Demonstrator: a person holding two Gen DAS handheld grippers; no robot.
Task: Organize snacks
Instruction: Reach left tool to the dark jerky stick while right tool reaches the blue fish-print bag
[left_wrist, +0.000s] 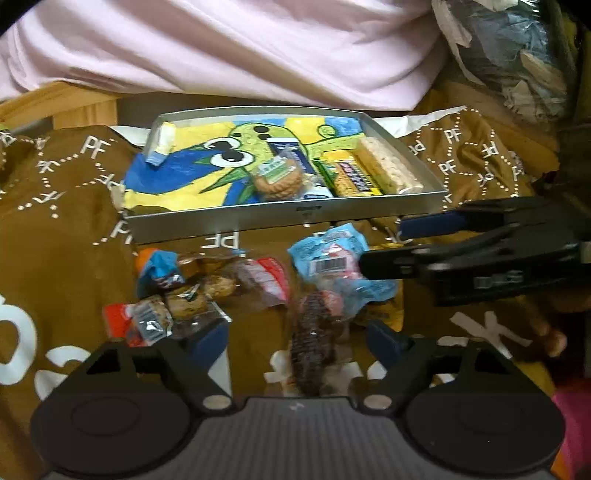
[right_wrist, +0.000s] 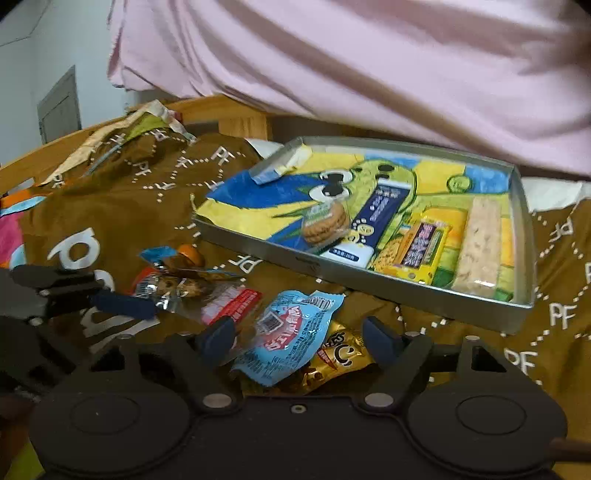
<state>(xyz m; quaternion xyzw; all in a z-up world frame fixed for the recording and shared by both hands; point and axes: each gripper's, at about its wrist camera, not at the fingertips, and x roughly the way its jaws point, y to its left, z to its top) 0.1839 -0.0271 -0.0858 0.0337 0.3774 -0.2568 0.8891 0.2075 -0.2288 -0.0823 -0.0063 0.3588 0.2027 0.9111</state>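
Observation:
A metal tray with a cartoon liner holds a wrapped cookie, a navy bar, a yellow bar and a pale rice bar. Loose snacks lie on the brown cloth before it: a light blue packet, a dark purple snack, a gold packet, and red and clear wrapped cakes. My left gripper is open around the purple snack. My right gripper is open over the blue packet.
A brown printed cloth covers the surface. A pink sheet hangs behind the tray. A wooden frame and a cluttered plastic bag lie at the back.

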